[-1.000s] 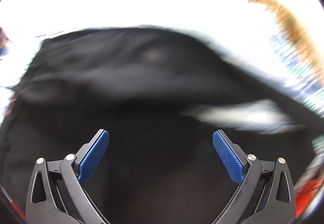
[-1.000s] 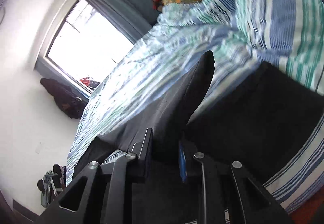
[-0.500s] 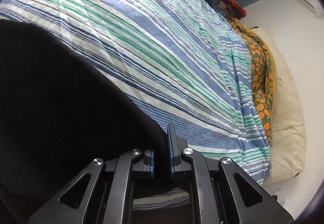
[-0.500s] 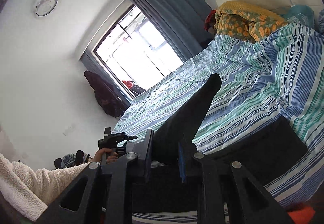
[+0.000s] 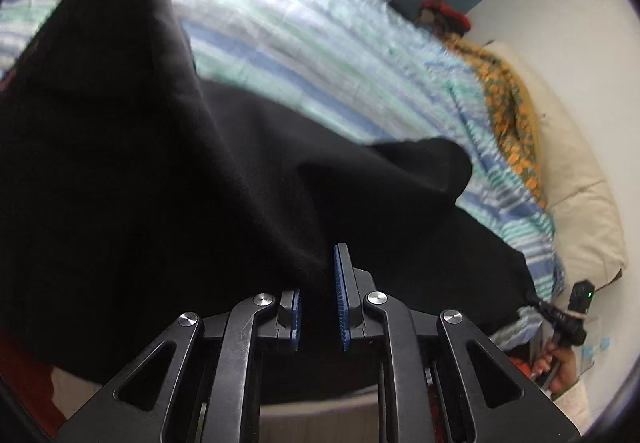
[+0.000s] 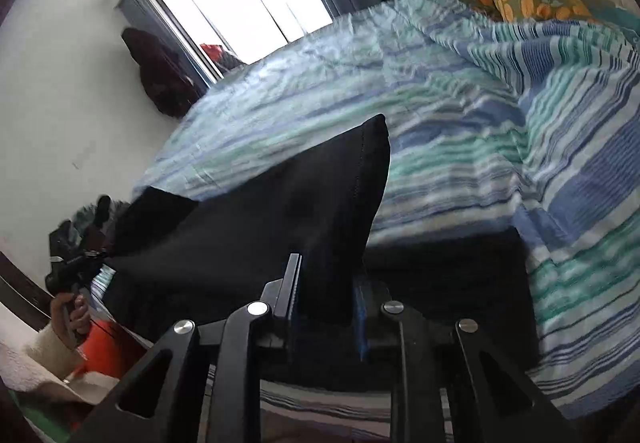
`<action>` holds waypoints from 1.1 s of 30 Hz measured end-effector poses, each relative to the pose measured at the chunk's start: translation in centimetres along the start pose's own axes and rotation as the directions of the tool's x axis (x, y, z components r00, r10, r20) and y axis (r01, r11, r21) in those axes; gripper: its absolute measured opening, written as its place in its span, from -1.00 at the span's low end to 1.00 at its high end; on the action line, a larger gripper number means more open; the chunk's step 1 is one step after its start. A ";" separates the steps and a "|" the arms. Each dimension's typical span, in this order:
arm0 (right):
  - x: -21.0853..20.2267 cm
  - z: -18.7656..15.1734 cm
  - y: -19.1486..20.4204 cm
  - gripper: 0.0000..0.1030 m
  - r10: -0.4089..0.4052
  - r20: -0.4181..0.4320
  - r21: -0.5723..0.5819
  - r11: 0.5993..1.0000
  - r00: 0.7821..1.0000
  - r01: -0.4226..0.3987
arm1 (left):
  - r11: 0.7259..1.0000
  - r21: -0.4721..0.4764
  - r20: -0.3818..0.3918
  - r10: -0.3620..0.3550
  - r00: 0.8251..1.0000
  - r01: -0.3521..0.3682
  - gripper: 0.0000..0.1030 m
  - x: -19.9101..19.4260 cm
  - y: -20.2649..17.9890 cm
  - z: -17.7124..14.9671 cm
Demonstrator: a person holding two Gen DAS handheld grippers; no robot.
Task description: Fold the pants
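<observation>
Left gripper: we note fingers just closed, pinching black fabric pants | right gripper: clamped on hem | pants span between fingers, draping ahead onto striped bed.

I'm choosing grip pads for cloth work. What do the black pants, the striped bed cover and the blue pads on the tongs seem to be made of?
Black pants: matte woven or knit cloth, probably cotton; a stitched hem shows, no sheen.
Striped bed cover: thin crinkled cloth, likely cotton, wrinkling finely.
Blue pads: ribbed rubber or plastic, judging by the fine ridges; which one is unclear.
</observation>
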State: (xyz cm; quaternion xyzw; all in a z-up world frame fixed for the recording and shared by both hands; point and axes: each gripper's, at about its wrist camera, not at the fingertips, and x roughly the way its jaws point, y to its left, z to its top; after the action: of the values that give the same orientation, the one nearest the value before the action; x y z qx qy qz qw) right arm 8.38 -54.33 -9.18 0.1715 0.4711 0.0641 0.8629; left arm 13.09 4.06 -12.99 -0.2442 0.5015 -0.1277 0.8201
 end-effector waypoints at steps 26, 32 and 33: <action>0.1 -3.8 -5.9 -0.57 -0.416 -0.085 0.169 0.889 0.905 0.425 | 0.920 0.389 -0.220 0.053 0.974 0.038 -0.86 6.0 -10.2 -7.2; -0.9 -4.2 -4.7 -0.14 -0.423 -0.025 0.135 0.896 0.906 0.422 | 0.909 0.416 -0.253 0.090 0.963 0.025 -0.86 4.9 -10.0 -7.9; -1.6 -4.4 -4.3 0.03 -0.472 0.007 0.132 0.874 0.881 0.467 | 0.909 0.416 -0.274 0.095 0.957 0.028 -0.79 4.6 -10.1 -7.9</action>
State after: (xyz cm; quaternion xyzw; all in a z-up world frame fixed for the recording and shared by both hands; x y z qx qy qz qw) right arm 3.64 -57.70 -11.63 0.1076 0.4849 -0.1806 0.8489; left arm 8.61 -8.74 -14.11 -0.0344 0.5810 -0.2512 0.7734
